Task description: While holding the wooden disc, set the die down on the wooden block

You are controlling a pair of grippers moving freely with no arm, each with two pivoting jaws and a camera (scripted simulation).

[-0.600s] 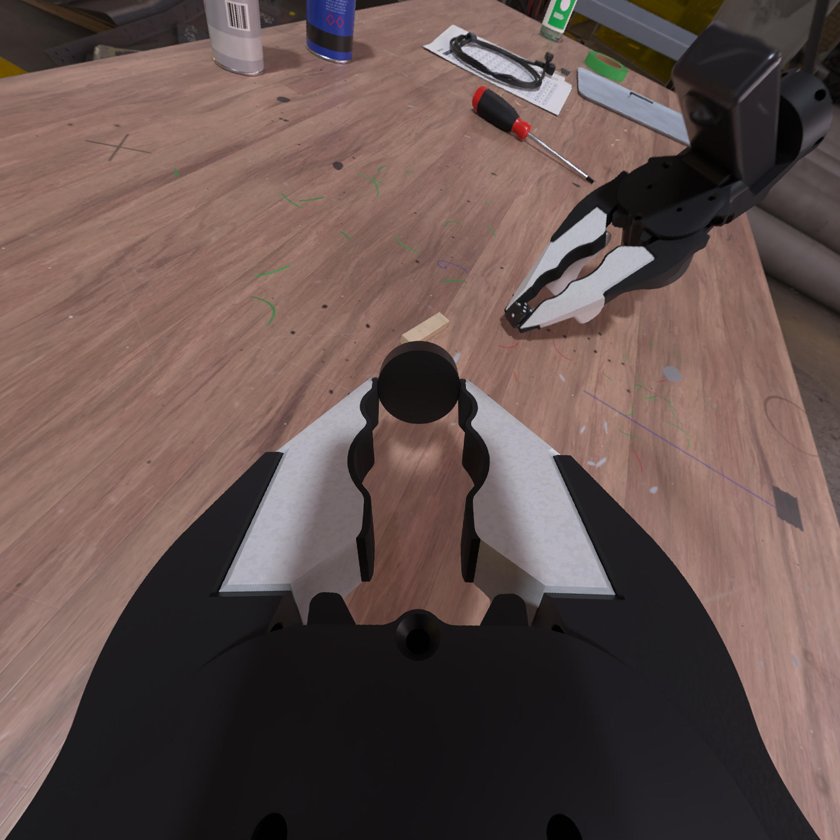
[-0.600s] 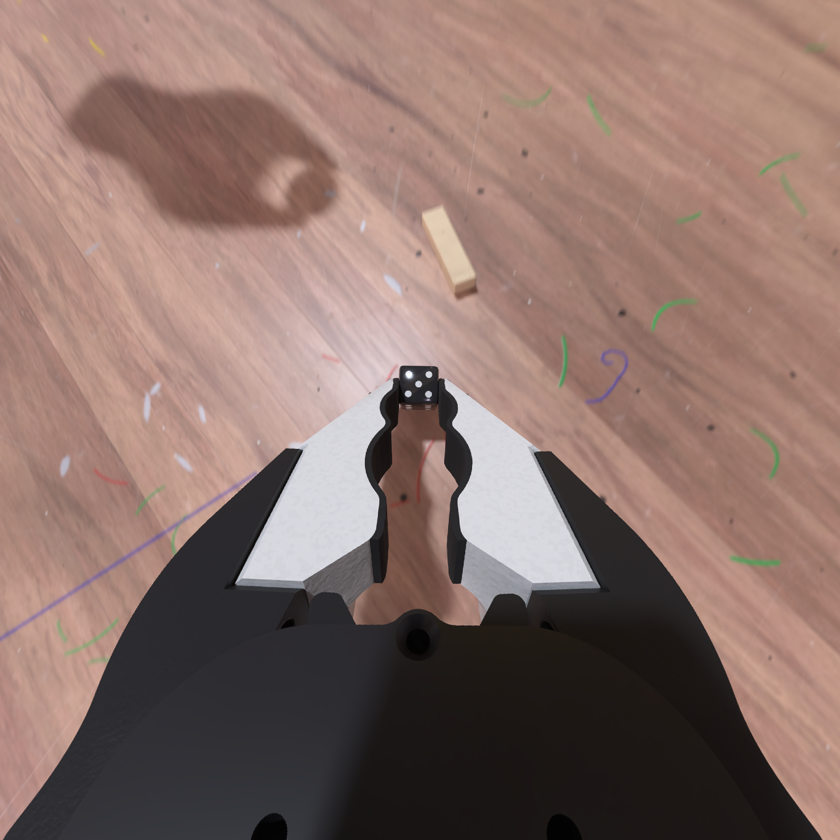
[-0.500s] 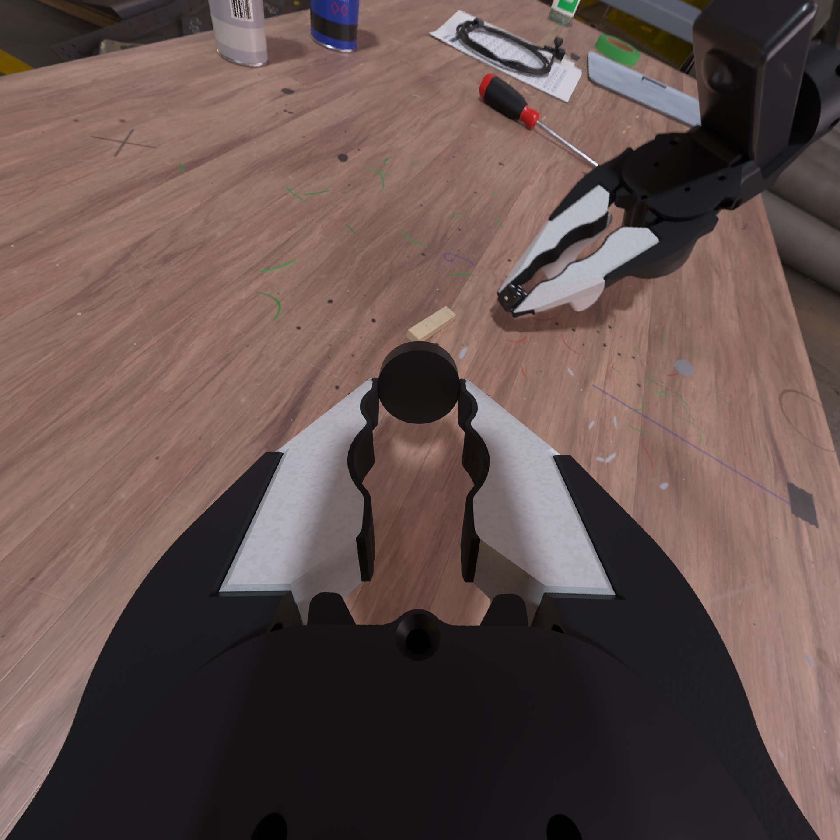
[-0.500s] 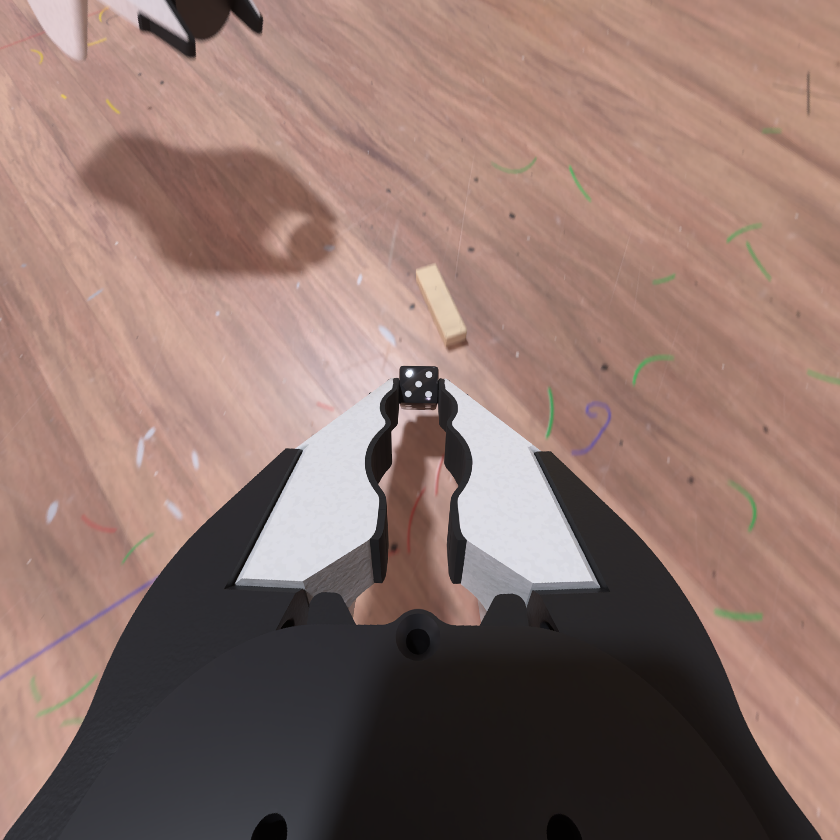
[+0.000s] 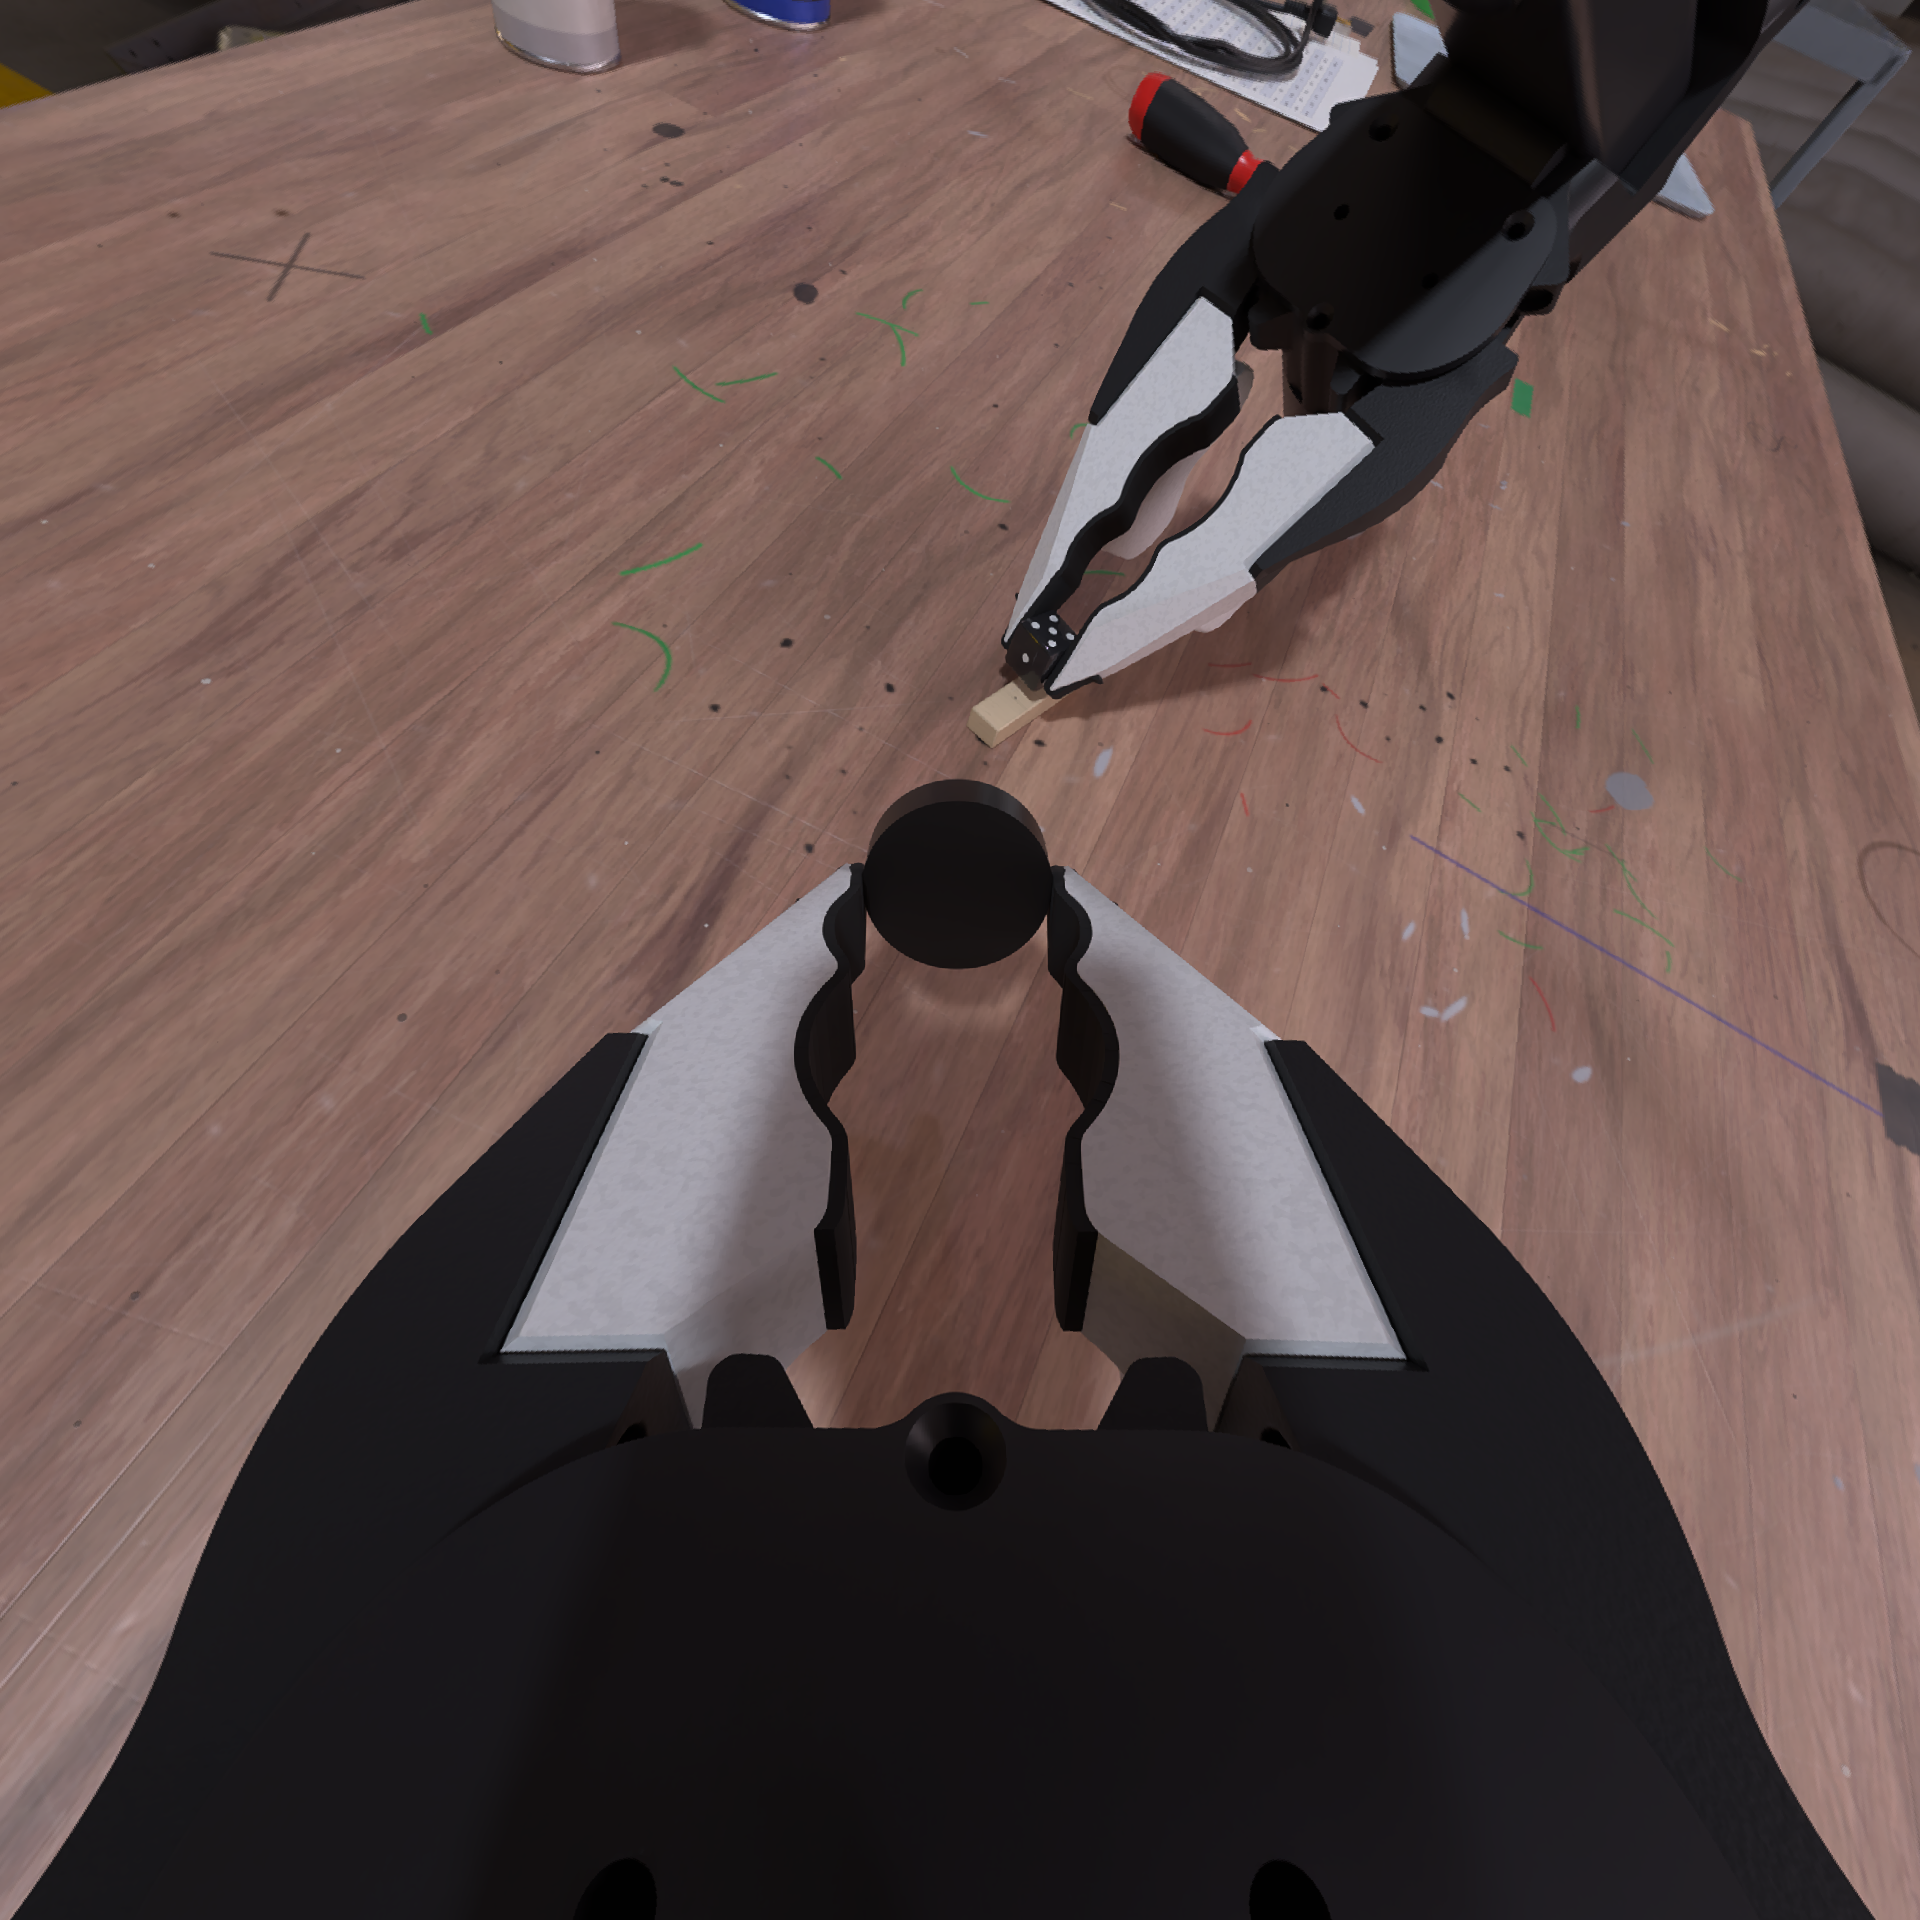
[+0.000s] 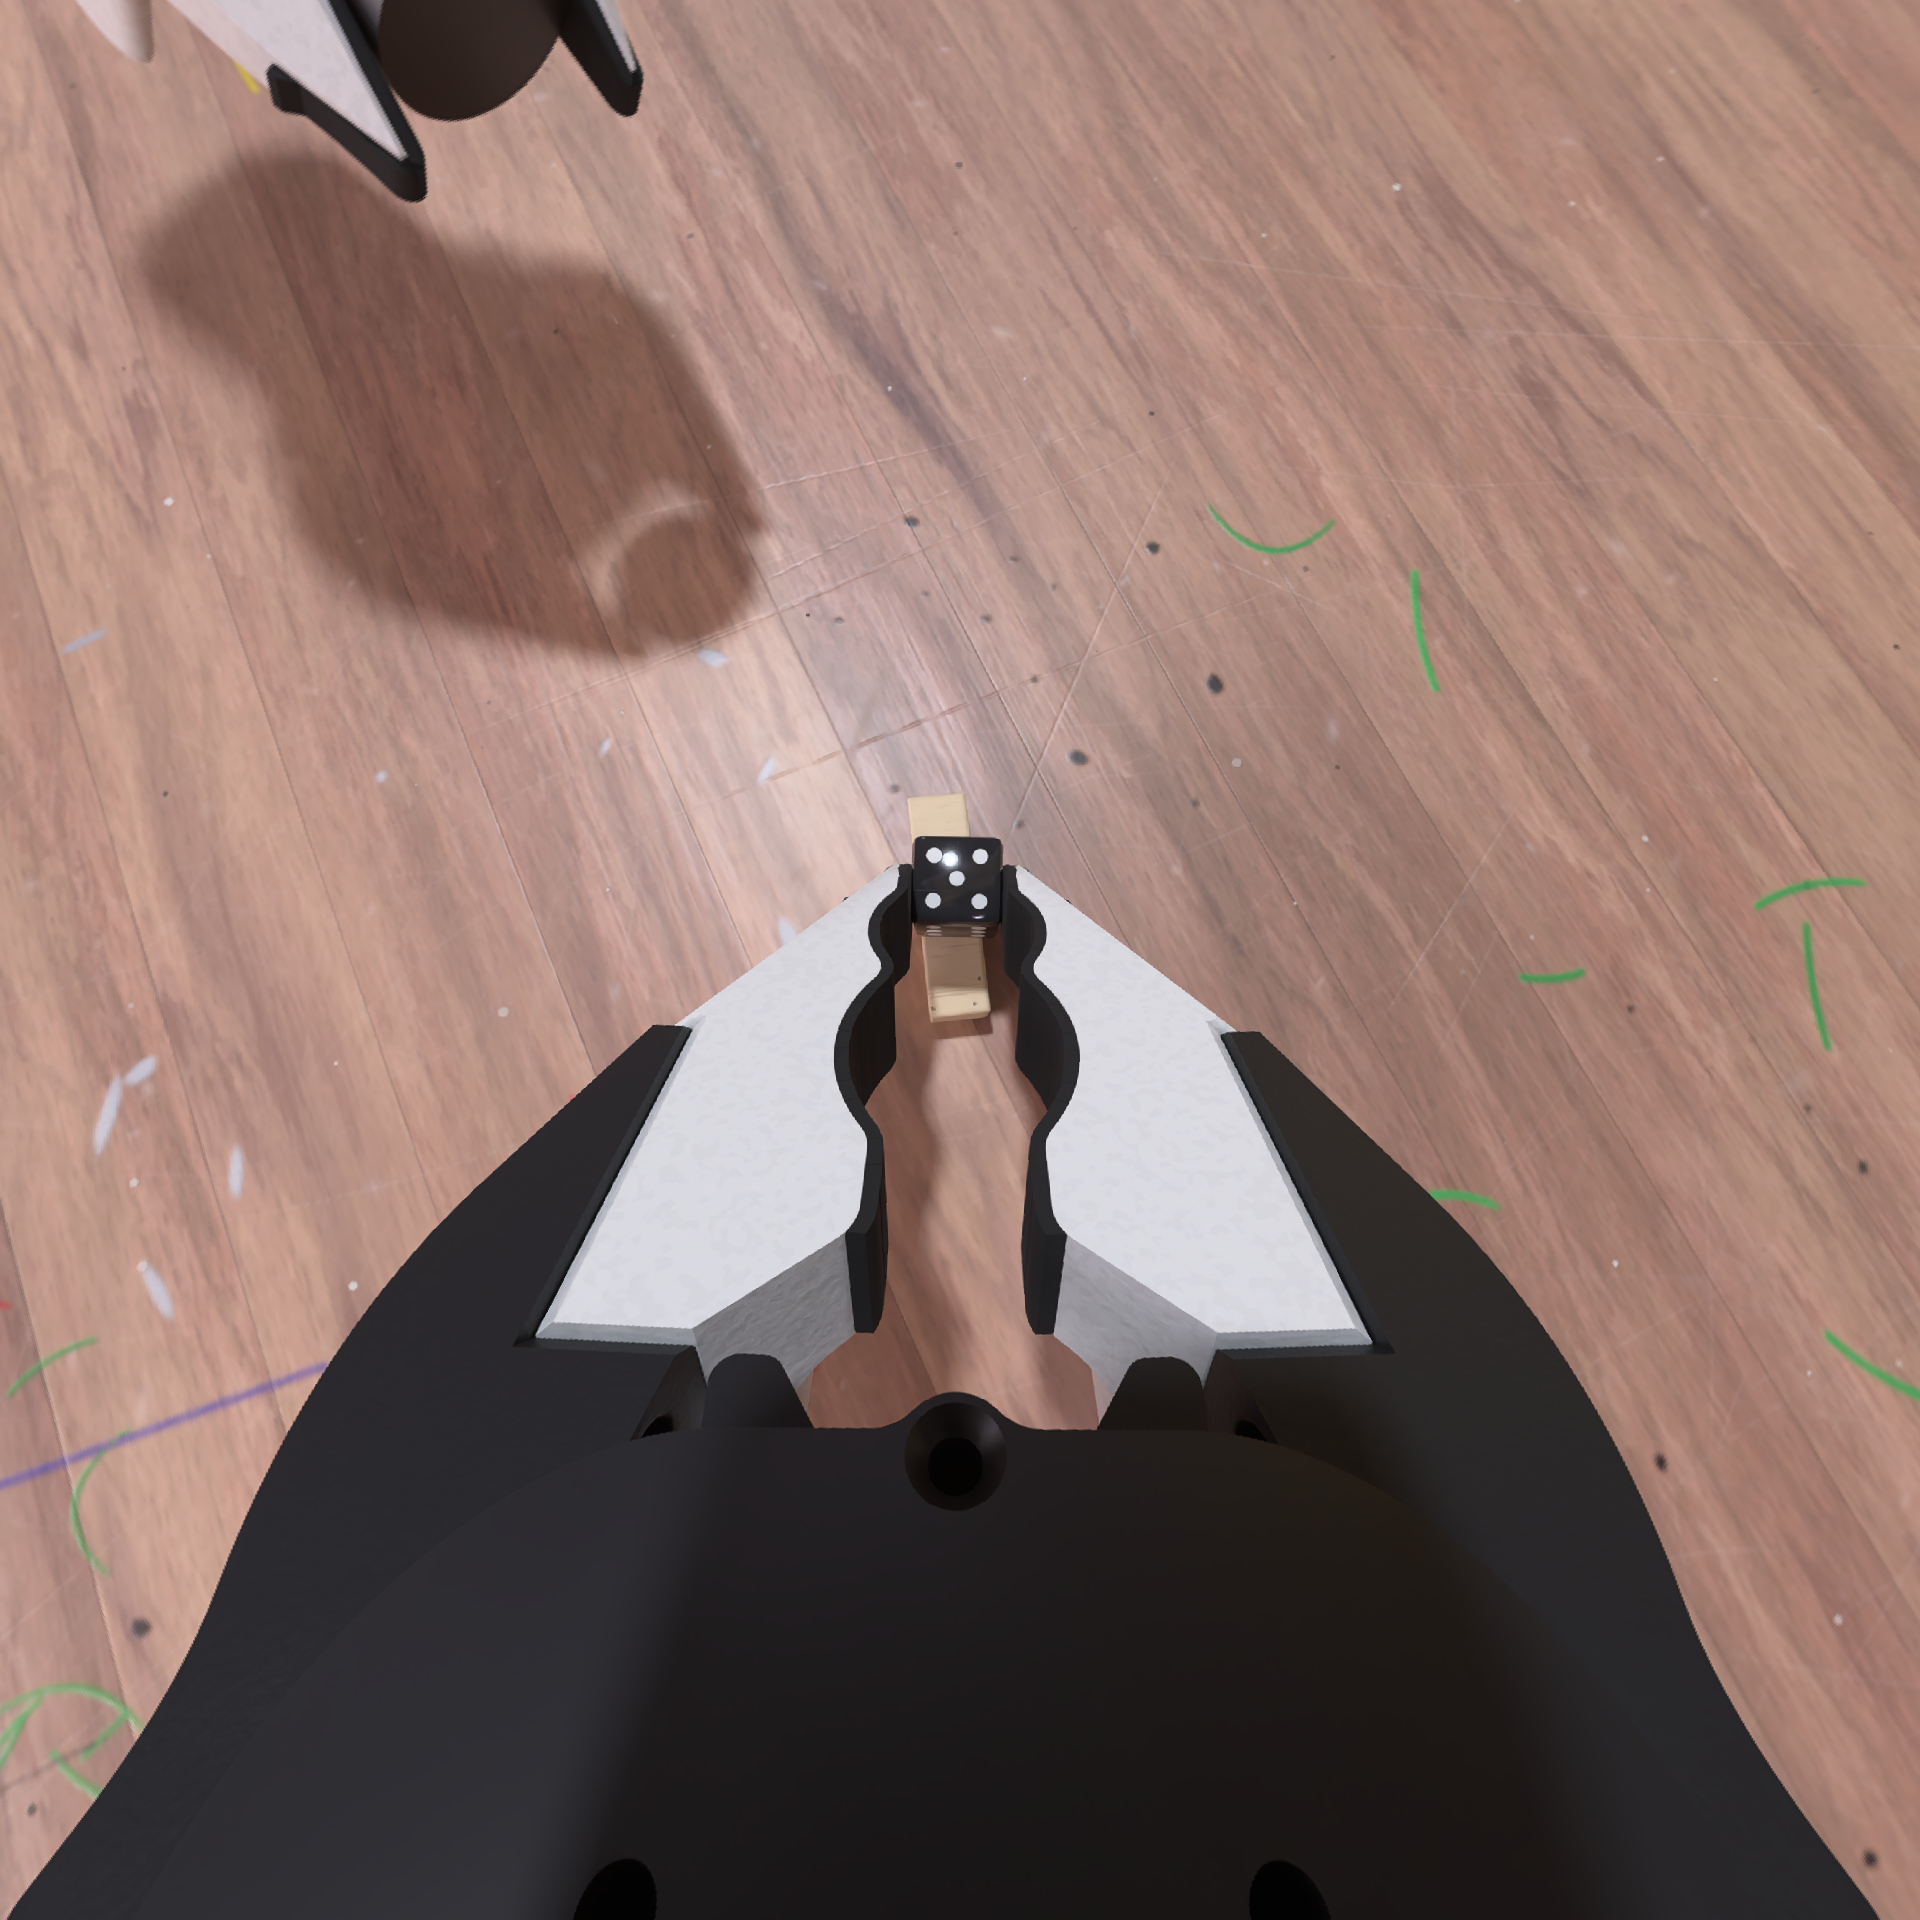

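Note:
My left gripper [image 5: 956, 896] is shut on a dark round wooden disc [image 5: 956, 883] and holds it above the table. My right gripper [image 6: 956, 896] is shut on a black die with white pips [image 6: 956, 881]. The die hangs right over a small pale wooden block [image 6: 958, 987] that lies flat on the table. In the left wrist view the right gripper [image 5: 1044, 655] reaches down from the upper right, with the die [image 5: 1042, 644] just above the far end of the block [image 5: 1006, 713]. I cannot tell whether the die touches the block. The left gripper's tips show in the right wrist view [image 6: 457, 94].
The wooden table [image 5: 416, 727] carries paint flecks and scratches. At its far edge stand a grey can [image 5: 556, 26] and a blue can [image 5: 779, 8], with a red-handled screwdriver [image 5: 1190, 130] and a cable on a sheet [image 5: 1226, 26]. The table's right edge [image 5: 1829, 416] is close.
My right gripper has carried the die forward and down until it sits over the wooden block. My left gripper has come closer to the block, still holding the disc.

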